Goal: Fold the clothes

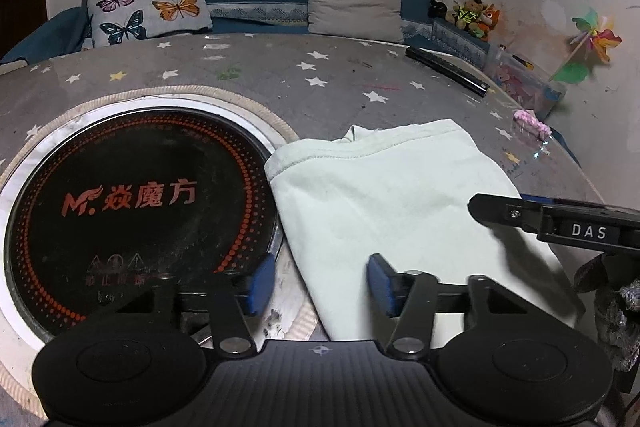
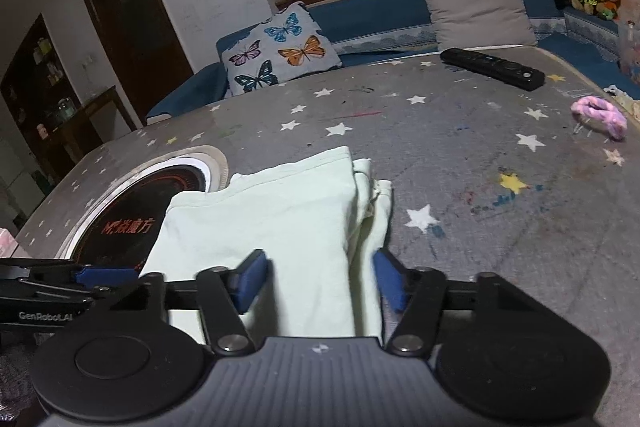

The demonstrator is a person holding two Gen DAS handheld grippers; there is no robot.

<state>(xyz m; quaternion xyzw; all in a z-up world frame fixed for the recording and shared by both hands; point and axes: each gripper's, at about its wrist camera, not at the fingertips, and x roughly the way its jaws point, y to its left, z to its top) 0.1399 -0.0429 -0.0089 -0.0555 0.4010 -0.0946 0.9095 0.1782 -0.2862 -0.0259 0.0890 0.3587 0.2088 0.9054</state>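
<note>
Both claws — left claw (image 1: pixel 320 283), right claw (image 2: pixel 320 281) — stand half-open, gripping nothing. Closing unevenly on the garment (image 1: pixel 384 199) could drag its layers askew across the desk (image 2: pixel 480 147).

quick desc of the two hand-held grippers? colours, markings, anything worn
Both match: the left hand-held gripper and right hand-held gripper have black linkage arms with silver pivot screws, blue pads on the fingers, and a ribbed grey body between two round black discs. Side markings read "DAS" on the right one and "GenRobot.AI" on the left. A fuzzy grey knit sleeve shows.
</note>
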